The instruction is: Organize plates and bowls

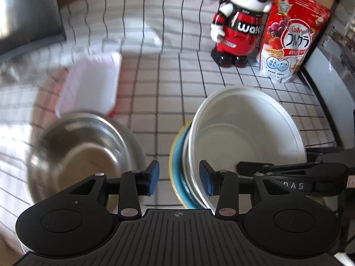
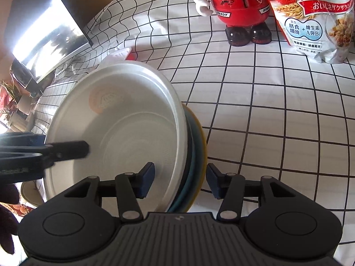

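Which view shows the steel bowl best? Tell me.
The left wrist view: the steel bowl fills its lower left, blurred but open side up. In the right wrist view the white bowl blocks that side, so it isn't visible.

White bowl [image 2: 124,133] on black-gridded white cloth [image 2: 266,102].

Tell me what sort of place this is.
Probably a home dining or kitchen table: a grid-patterned tablecloth, a cereal bag beside a toy figure, and a white bowl nested in plates, near a steel bowl.
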### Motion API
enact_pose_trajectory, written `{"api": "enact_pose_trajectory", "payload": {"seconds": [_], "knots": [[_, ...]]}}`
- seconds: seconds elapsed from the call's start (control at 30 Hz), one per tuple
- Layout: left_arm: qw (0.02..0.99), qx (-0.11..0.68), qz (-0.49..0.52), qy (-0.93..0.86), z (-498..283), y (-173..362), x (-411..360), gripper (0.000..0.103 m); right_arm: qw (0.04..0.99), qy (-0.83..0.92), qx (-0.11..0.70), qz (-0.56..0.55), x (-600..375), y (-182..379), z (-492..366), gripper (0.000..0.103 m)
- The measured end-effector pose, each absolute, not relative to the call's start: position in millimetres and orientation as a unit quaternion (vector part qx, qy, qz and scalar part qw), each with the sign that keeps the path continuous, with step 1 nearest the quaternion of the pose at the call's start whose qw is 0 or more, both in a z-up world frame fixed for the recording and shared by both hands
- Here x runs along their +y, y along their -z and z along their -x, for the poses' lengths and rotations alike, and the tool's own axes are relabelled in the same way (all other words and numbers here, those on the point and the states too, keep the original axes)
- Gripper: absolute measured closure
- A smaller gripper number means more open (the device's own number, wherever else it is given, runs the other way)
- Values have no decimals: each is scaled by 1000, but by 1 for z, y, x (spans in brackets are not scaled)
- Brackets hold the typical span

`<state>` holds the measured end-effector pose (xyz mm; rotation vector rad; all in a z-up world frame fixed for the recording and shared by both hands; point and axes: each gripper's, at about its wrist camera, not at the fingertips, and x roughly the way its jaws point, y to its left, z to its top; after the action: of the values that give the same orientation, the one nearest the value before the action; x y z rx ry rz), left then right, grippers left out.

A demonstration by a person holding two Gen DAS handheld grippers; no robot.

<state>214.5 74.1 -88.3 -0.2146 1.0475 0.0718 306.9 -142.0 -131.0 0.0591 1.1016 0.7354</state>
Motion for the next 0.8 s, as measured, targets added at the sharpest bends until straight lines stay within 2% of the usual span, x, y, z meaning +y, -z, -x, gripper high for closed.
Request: {"api": "enact_pose_trajectory", "payload": {"seconds": [0.1,0.27,0.47,0.8], "knots": [[845,518,133,-21,-224,101,79,60,783,-344,517,-27,-141,131,-309,52],[837,533,120,-16,-237,109,75,61,773,-345,530,-42,-143,133,-314,52],[836,540,101,0,-245,113,70,52,764,-350,539,-60,-146,136,-316,52],[835,541,100,7,-243,112,69,53,750,-360,551,-68,-142,137,-308,51]]}}
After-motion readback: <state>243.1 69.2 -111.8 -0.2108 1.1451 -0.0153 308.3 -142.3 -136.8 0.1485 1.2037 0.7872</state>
